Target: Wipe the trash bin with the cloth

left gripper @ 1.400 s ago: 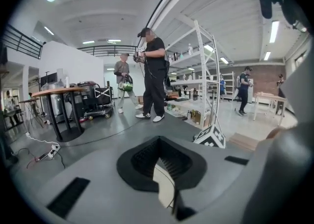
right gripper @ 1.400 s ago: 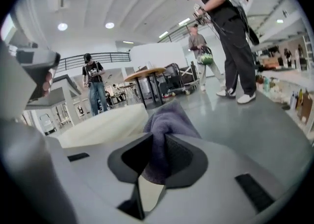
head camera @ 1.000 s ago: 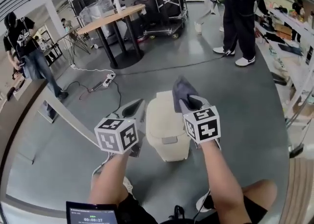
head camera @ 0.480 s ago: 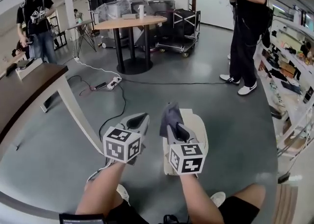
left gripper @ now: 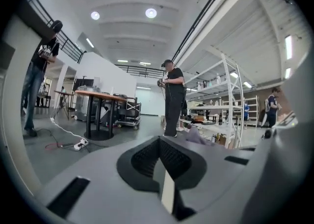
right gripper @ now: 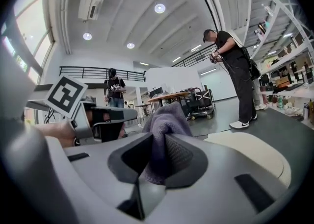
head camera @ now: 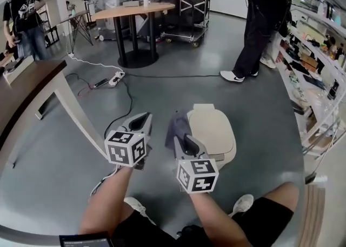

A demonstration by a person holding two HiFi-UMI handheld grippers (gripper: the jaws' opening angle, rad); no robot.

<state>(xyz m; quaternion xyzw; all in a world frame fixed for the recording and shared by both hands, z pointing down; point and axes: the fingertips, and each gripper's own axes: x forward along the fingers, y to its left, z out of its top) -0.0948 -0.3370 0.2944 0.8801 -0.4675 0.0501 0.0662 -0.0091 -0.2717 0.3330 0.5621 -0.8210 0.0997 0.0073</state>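
The cream trash bin (head camera: 213, 127) stands on the grey floor with its lid down, just right of centre in the head view. My right gripper (head camera: 180, 139) is shut on a bunched grey-purple cloth (head camera: 175, 126) and hangs by the bin's left side; whether the cloth touches the bin I cannot tell. In the right gripper view the cloth (right gripper: 166, 120) bulges up between the jaws of the right gripper (right gripper: 158, 142), and the bin lid (right gripper: 250, 152) lies low on the right. My left gripper (head camera: 141, 124) floats left of the cloth, away from the bin. The left gripper (left gripper: 159, 144) has its jaws together with nothing in them.
A brown table (head camera: 27, 84) juts in at the left. A white power strip with cables (head camera: 114, 78) lies on the floor near a round table (head camera: 135, 11). A person (head camera: 259, 19) stands behind the bin. Loaded shelves (head camera: 319, 51) line the right side, and carts (head camera: 184, 11) are parked at the back.
The right gripper has carried the cloth leftward, from the back right of the bin lid across it to the bin's left side. The left gripper has stayed left of the bin.
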